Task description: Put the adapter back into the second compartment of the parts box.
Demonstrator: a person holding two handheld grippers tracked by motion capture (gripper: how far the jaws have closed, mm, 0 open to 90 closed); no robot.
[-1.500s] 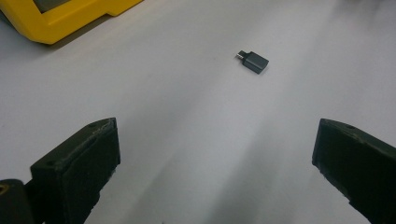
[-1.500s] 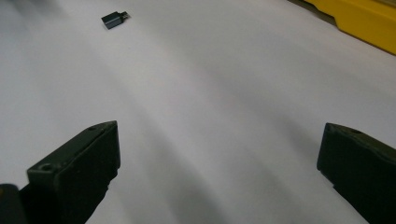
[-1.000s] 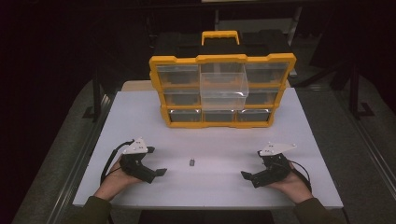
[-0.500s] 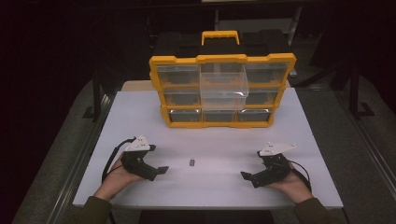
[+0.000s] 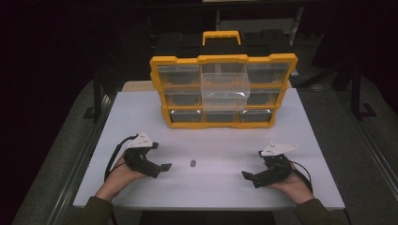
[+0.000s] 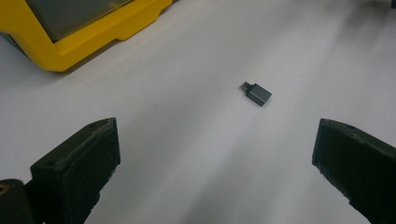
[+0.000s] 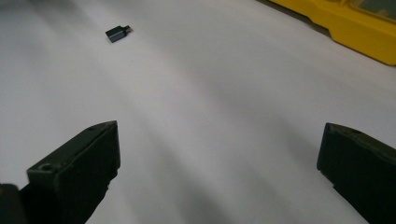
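A small dark grey USB adapter [image 5: 192, 163] lies flat on the white table [image 5: 220, 140], between my two grippers. My left gripper [image 5: 159, 157] rests on the table to its left, held in a hand, jaws wide open and empty. In the left gripper view the adapter [image 6: 257, 93] lies a short way ahead of the open gripper [image 6: 215, 154]. My right gripper [image 5: 252, 165] sits to the adapter's right, also open and empty. The right gripper view has the adapter [image 7: 118, 32] far ahead at upper left of the open gripper [image 7: 219, 158].
A yellow organizer case [image 5: 224, 60] with clear drawers stands upright at the table's back, one clear bin [image 5: 224, 86] pulled out at its middle. Its yellow base edge [image 6: 93, 37] [image 7: 355, 28] appears in both gripper views. The surroundings off the table are dark.
The left gripper has edged slightly forward. The right gripper and the adapter have not moved.
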